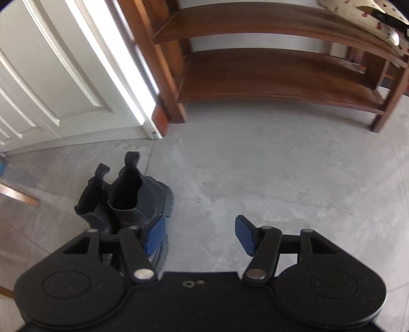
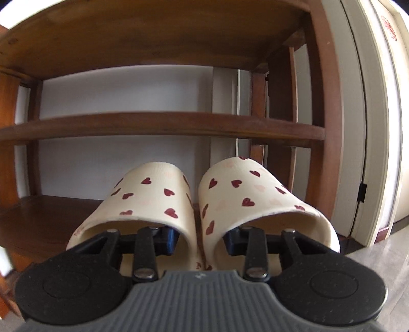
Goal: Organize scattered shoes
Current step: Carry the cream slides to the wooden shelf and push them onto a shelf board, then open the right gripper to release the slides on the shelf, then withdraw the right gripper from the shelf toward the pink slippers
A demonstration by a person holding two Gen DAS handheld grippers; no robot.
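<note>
Two cream slippers with red hearts, a left one (image 2: 153, 194) and a right one (image 2: 245, 189), hang side by side before the wooden shoe rack (image 2: 163, 125). My right gripper (image 2: 200, 237) has one finger inside each slipper and is shut on their adjoining inner walls. One slipper (image 1: 358, 18) also shows at the top right of the left wrist view, level with the rack's upper shelf. A pair of black ankle boots (image 1: 133, 201) stands upright on the grey floor. My left gripper (image 1: 199, 229) hovers open just right of them, with only bare floor between its blue pads.
The shoe rack (image 1: 268, 74) has several brown shelves with nothing on them in view. A white panelled door (image 1: 51, 76) stands left of it, and another white door (image 2: 358, 127) to its right. Grey concrete floor (image 1: 281, 166) stretches in front.
</note>
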